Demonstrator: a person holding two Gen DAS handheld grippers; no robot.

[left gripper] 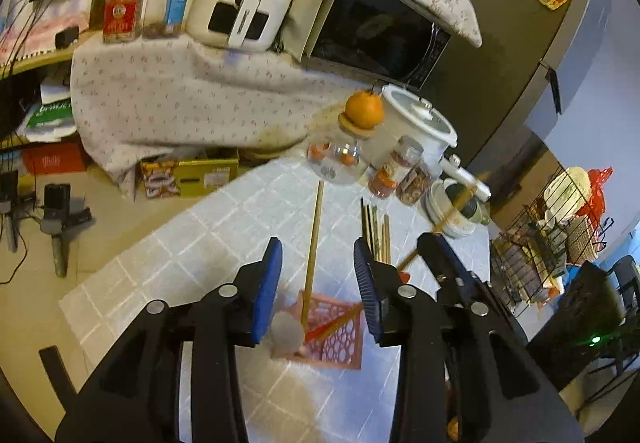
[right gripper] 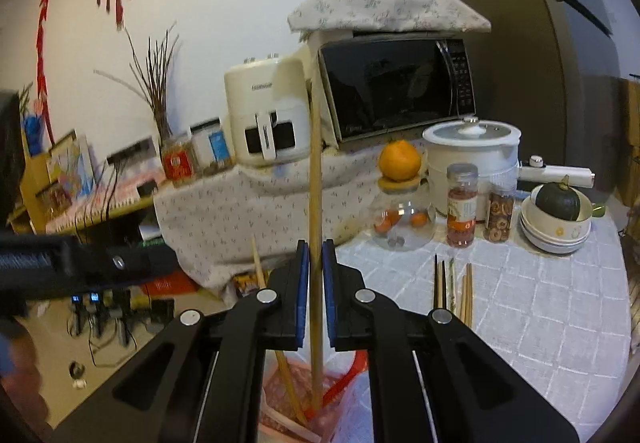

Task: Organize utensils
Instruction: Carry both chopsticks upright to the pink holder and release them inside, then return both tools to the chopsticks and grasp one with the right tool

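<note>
Bare tiled bench (right gripper: 540, 307) lies beyond and right of the right gripper (right gripper: 315, 275); its near edge drops to floor leftward. The right gripper's jaws pinch a wooden chopstick (right gripper: 315, 203), upright, its lower end in the pink basket (left gripper: 340, 331) below. The left gripper (left gripper: 316, 279), jaws wide and empty, hovers above that basket, which holds another chopstick (left gripper: 312, 243). Loose chopsticks (right gripper: 452, 291) lie just right.

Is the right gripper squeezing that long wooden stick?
Touching. The right wrist view shows the right gripper with both blue pads pressed against the long wooden chopstick, no gap visible.
</note>
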